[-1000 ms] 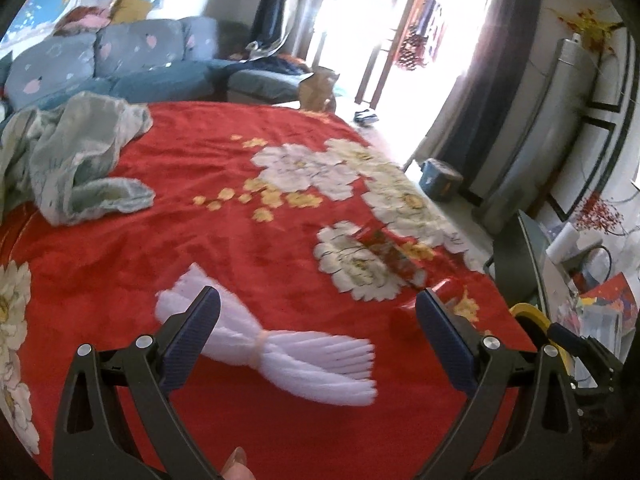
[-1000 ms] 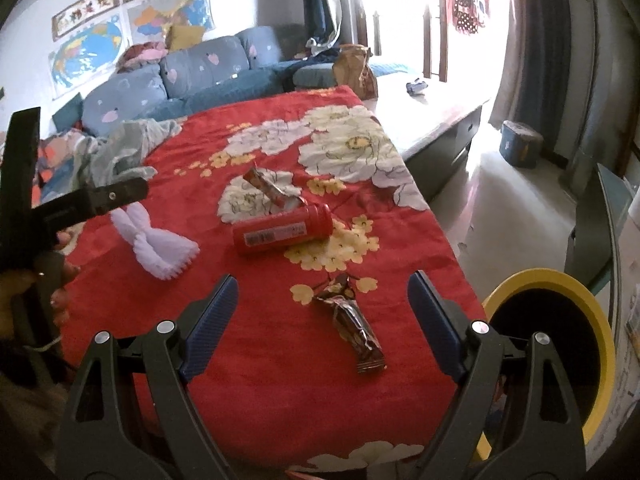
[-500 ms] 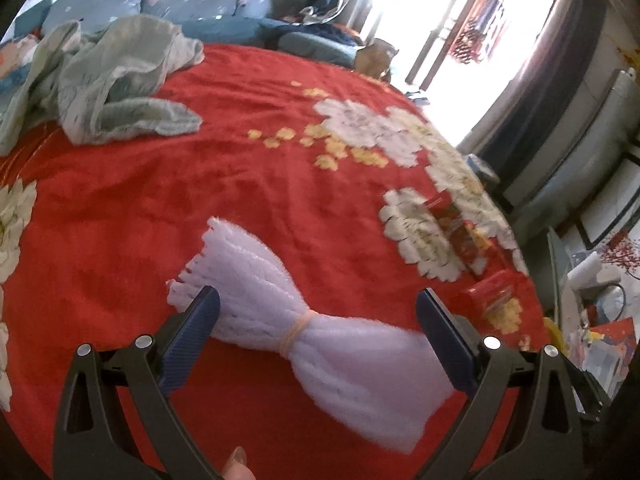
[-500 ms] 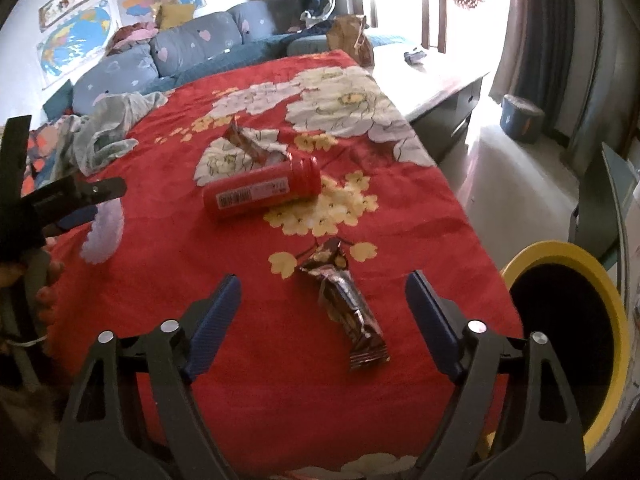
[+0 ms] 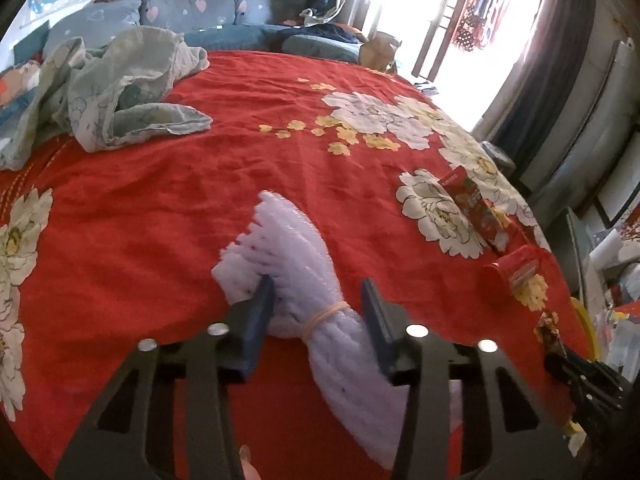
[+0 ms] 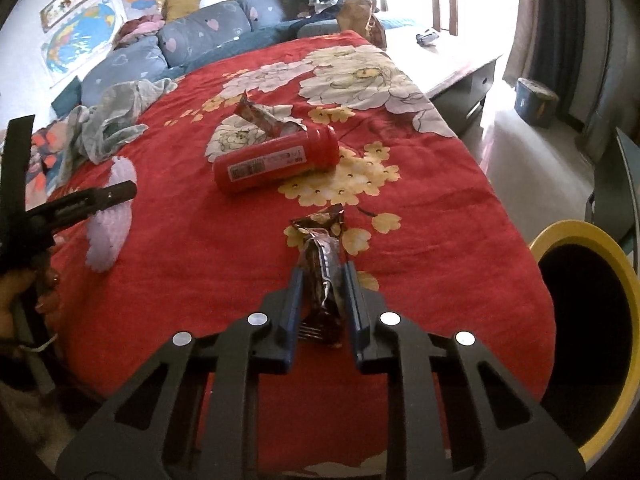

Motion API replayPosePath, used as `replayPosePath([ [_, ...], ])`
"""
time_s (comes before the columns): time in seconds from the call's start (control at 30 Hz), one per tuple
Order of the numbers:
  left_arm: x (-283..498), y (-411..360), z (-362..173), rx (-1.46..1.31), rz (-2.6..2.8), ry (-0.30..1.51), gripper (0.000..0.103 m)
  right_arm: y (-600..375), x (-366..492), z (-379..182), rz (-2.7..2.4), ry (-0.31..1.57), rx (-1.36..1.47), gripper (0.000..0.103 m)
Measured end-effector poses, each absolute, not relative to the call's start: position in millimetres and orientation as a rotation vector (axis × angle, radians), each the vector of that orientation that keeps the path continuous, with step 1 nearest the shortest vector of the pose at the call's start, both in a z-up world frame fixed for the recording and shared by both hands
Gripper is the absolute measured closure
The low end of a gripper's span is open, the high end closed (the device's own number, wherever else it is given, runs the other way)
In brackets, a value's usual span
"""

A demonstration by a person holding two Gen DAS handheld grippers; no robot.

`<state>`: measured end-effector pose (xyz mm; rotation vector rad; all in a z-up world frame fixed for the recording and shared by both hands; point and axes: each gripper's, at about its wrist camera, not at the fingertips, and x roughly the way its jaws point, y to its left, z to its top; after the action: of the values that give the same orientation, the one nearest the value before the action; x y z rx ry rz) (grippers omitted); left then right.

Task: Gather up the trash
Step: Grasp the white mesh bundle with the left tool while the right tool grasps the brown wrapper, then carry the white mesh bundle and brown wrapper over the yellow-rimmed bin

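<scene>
Both wrist views look steeply down, close over the shared red bedspread [image 5: 168,200].

Open red blanket [image 6: 420,220] toward the bin
Red canister [image 6: 276,160] and torn wrapper [image 6: 264,118] block the middle; yellow-rimmed bin [image 6: 624,280] stands right.

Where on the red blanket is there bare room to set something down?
Free: the wide red stretch between the crumpled grey cloth and the white bundle, and the blanket between the red bottle and the yellow-rimmed bin. Crowded: around the bottle, the red wrapper behind it and the brown wrapper.
</scene>
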<state>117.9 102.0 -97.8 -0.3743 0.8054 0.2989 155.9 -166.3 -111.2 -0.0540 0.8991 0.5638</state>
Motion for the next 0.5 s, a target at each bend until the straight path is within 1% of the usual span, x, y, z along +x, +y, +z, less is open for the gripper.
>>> replayPosePath([
  [0.07, 116, 105, -96, -0.406, 0.267, 0.796, 0.077, -167, 154, -109, 0.567, 0.894, -0.051, 0.089],
  [0.13, 115, 108, -94, -0.446, 0.229, 0.781, 0.082, -168, 153, -106, 0.569, 0.884, -0.045, 0.089],
  [0.27, 115, 102, -84, -0.463, 0.175, 0.756, 0.085, -173, 152, -97, 0.570, 0.862, -0.031, 0.089],
  [0.5, 115, 70, -55, -0.412, 0.065, 0.695, 0.086, -188, 153, -82, 0.557, 0.828, 0.008, 0.089],
])
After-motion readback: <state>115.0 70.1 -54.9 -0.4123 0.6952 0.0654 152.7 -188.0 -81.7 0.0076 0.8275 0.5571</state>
